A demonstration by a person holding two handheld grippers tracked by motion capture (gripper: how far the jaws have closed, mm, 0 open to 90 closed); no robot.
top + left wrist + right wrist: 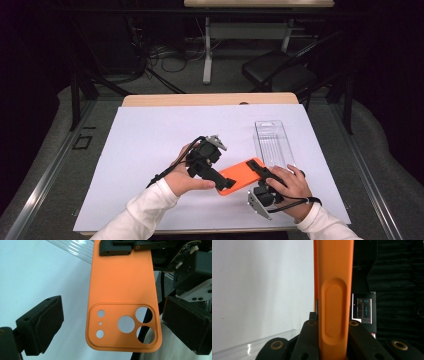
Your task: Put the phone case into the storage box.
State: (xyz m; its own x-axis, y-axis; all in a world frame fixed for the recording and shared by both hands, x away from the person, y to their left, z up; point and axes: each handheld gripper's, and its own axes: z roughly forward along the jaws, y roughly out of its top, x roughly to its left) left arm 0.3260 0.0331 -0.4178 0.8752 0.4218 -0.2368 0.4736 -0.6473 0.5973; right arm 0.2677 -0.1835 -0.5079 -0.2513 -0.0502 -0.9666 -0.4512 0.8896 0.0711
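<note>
Hands enter at the near edge of the counter [150,130], each in a white sleeve and each carrying a gripper. Right gripper [264,176] sits nearest, at the person's right, its jaws clamped tight on one end of the orange phone case [240,176]; the right gripper view confirms this, showing the case's side edge [334,290] with its raised button strip pinched between the two black jaws. Left gripper [220,181] lies just beyond and to the left, angled toward the case's other end. Its jaws stand wide apart on either side of the case's camera end, and neither pad presses on it; in the left gripper view the case [125,295] hangs between the two pads with clear gaps both sides, its camera cut-outs facing the lens and the right gripper's jaw gripping its far end. The case is held slightly above the white sheet [160,150] that covers the counter, near the front right area. Farther back and to the right, a clear plastic package tray [272,142] lies flat on the sheet, just beside the case's far corner. Beyond the counter, a dark chair [280,70] and a second desk's leg [207,50] stand on the floor.
</note>
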